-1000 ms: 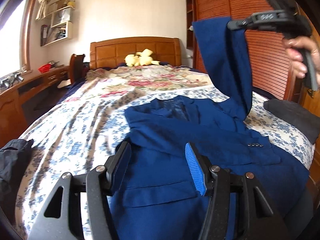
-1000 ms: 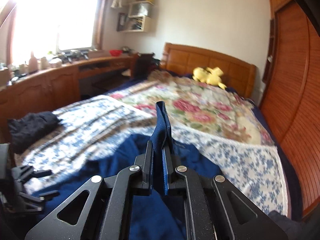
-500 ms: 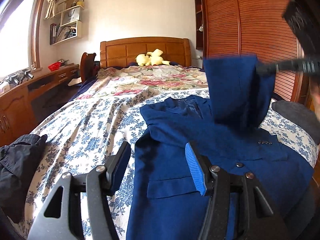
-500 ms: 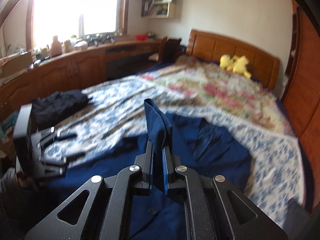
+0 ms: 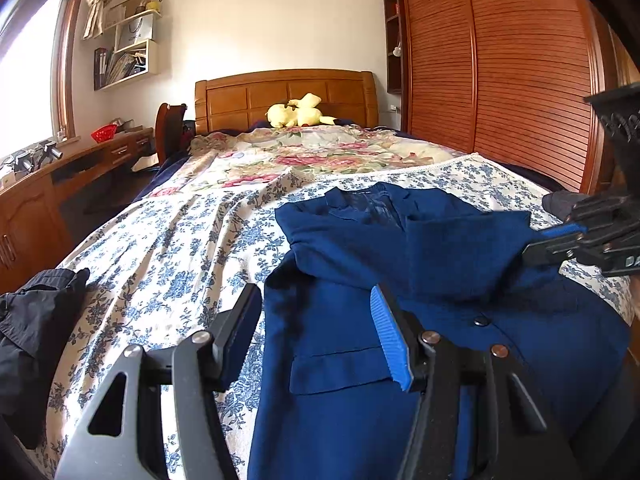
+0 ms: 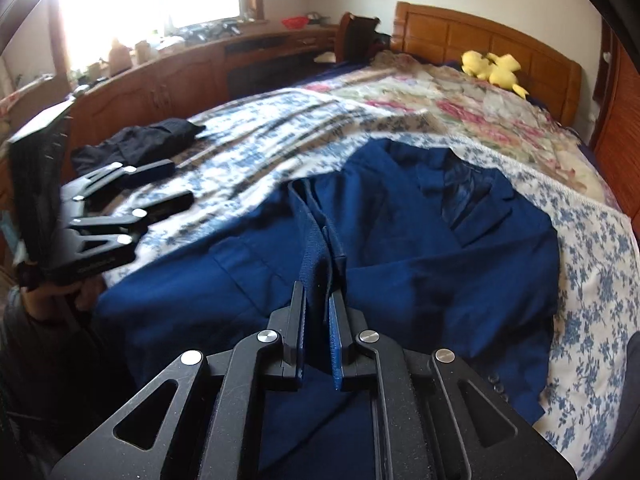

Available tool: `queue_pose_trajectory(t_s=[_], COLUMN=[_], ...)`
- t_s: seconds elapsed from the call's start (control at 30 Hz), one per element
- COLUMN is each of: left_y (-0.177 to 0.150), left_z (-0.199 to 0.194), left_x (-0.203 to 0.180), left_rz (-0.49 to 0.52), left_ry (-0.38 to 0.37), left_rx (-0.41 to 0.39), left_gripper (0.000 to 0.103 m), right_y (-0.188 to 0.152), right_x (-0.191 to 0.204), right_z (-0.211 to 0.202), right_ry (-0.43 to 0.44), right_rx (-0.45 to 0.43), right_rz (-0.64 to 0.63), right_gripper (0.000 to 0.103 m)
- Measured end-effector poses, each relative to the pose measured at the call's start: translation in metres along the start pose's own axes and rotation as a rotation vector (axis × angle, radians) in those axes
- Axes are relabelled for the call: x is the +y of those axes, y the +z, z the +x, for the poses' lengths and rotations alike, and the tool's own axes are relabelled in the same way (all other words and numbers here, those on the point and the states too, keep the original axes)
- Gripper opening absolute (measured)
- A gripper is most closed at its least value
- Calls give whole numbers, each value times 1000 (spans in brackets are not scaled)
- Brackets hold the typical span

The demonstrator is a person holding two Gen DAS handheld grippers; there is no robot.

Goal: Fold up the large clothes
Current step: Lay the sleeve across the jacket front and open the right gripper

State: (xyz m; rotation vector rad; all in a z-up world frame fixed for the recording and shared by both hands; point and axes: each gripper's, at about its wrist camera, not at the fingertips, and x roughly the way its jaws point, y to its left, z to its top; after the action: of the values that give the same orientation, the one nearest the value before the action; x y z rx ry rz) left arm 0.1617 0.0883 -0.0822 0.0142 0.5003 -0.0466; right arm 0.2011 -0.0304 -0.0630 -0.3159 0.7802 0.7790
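Jacket [image 6: 400,240] is lying face up on the bed [image 5: 160,248], its sleeve [image 6: 320,232] being laid across the chest, presumably to narrow it before folding. The right claw [image 6: 318,344] is loosening, jaws opening, with the sleeve cuff still sitting between the pads at 12 o'clock of it. The left claw [image 5: 316,332] is hovering released and empty, the jacket's pocket edge lying below it at about 1 o'clock. Black clothing [image 5: 28,320] is sitting at 9 o'clock on the bed.
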Motion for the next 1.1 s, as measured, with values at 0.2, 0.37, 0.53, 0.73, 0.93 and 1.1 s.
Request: queue_pose_trajectory(t_s=[0.2, 0.37, 0.53, 0.73, 0.93, 1.1], left_y=[0, -5, -13, -27, -43, -51], left_z=[-2, 4, 15, 38, 60, 71], left_x=[-4, -16, -30, -39, -39, -40], left_rz=[-1, 18, 52, 74, 73, 72], left_ry=[-37, -67, -104, -125, -124, -123], left_rx=[-5, 18, 62, 148, 237, 282], left_gripper=[56, 56, 56, 56, 56, 56], right_y=[-5, -18, -46, -80, -105, -117], right_x=[1, -11, -32, -60, -82, -92], right_z=[-23, -27, -25, -21, -18, -18], right_ry=[-18, -59, -99, -147, -192, -206], right_rx=[-39, -26, 7, 38, 63, 65], right_rz=[17, 37, 83, 148, 202, 233], right_gripper=[46, 46, 46, 46, 46, 46])
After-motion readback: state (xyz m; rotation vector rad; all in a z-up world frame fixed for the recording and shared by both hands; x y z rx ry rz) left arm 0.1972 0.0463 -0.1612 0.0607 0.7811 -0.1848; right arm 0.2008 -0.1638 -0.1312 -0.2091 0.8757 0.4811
